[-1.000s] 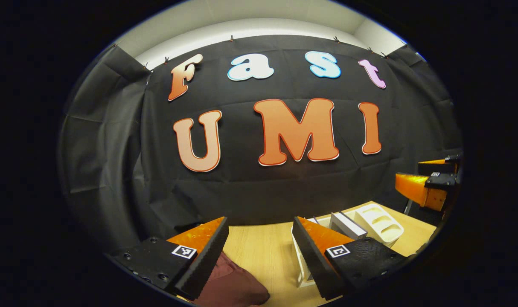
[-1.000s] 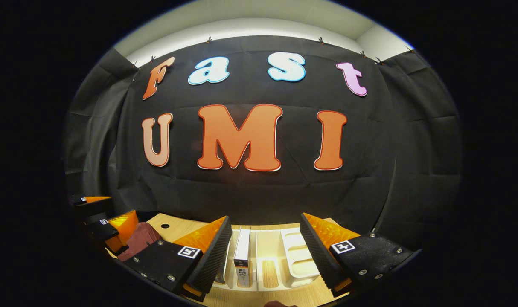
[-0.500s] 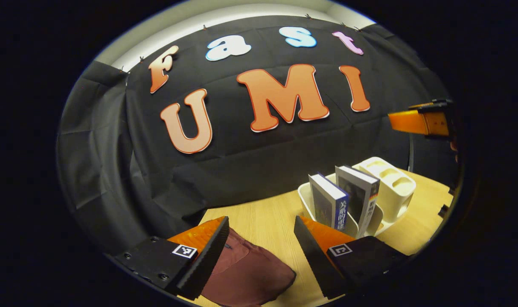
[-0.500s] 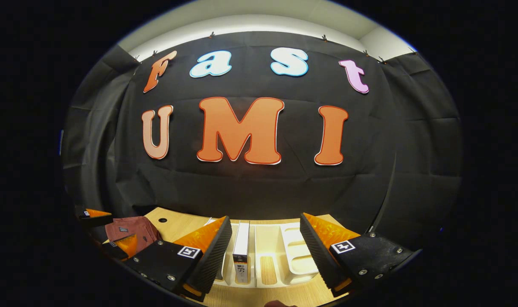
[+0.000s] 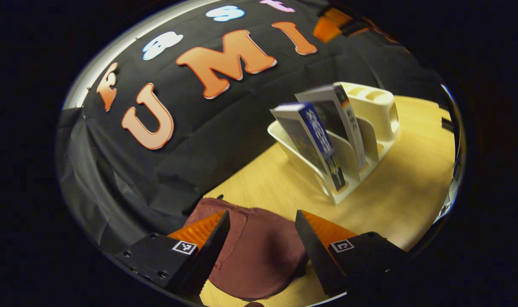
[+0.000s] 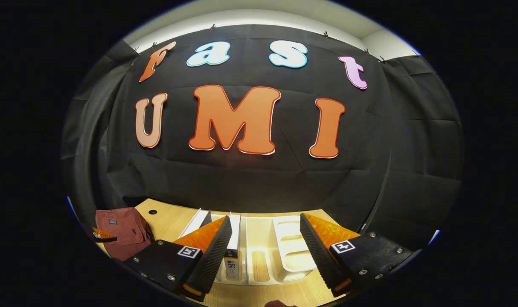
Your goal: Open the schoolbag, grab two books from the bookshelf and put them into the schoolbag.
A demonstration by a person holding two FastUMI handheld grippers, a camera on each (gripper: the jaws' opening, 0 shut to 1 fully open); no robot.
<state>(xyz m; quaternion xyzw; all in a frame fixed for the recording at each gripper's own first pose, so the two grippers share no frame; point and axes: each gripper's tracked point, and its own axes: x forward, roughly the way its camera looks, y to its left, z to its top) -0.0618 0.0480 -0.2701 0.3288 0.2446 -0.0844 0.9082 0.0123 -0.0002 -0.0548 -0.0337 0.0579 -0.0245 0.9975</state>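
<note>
Maroon cloth schoolbag (image 5: 254, 251) slumps below spread left jaws.

The left gripper view is looking down at a tilt, close above the bag (image 5: 259, 256), with the shelf (image 5: 372, 115) farther off. The right gripper view is facing the wall, level, just above the shelf (image 6: 284, 251). Both are sharing bag (image 6: 120, 232), shelf and table (image 5: 412, 170).

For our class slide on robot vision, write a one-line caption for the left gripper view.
Open left gripper above a maroon schoolbag, two books upright in a white bookshelf.
</note>
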